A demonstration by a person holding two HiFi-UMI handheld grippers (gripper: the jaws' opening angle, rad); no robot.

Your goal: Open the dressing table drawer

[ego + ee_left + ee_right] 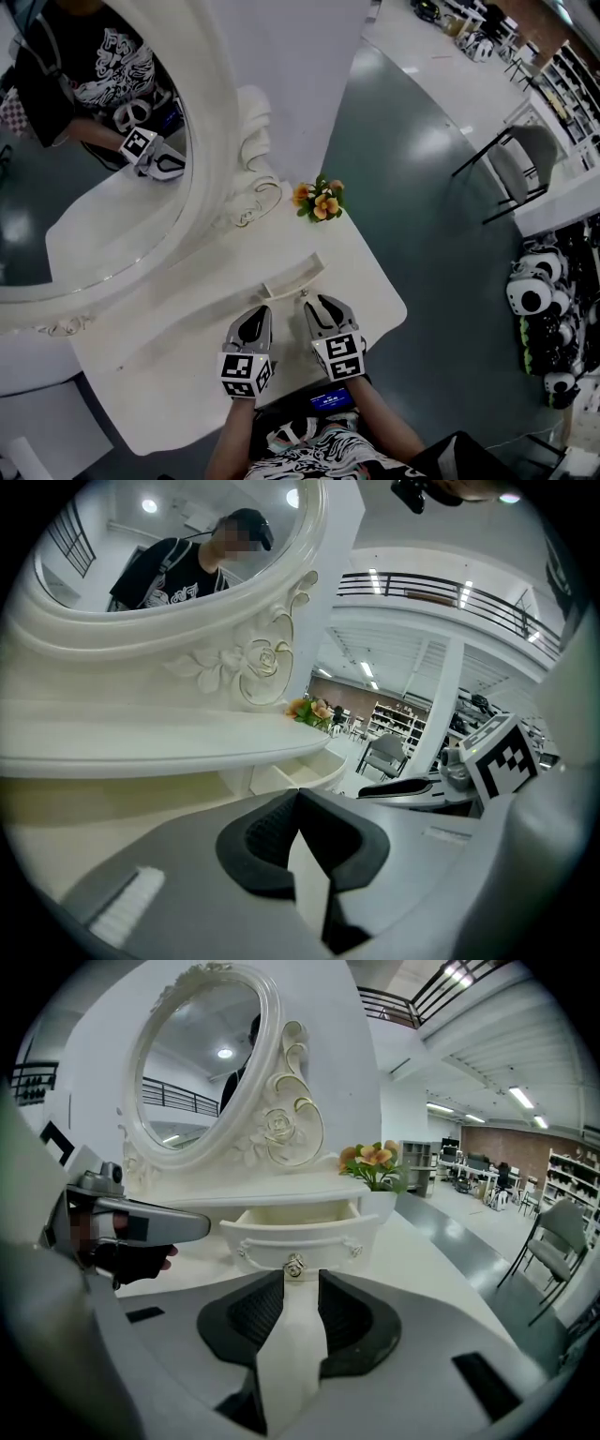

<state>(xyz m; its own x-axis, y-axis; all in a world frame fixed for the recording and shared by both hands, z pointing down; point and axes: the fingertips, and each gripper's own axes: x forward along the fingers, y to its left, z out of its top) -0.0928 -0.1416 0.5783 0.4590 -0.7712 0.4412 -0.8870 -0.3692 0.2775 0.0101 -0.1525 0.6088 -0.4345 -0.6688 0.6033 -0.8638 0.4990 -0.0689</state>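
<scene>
The small white drawer (292,277) of the dressing table (187,347) stands pulled out under the mirror shelf. In the right gripper view its front (298,1237) faces me, with a small metal knob (295,1265) in the middle. My right gripper (300,1281) is open. Its tips sit just short of the knob, on either side of it, and the pads do not press on it. My left gripper (298,797) is shut on nothing and hovers over the tabletop to the left of the drawer (309,771). In the head view the two grippers (261,314) (317,302) lie side by side.
An oval mirror (94,141) in a carved white frame rises behind the drawer. A small pot of orange flowers (320,201) stands at the shelf's right end. To the right are a grey chair (520,164) on the floor and several panda toys (534,295).
</scene>
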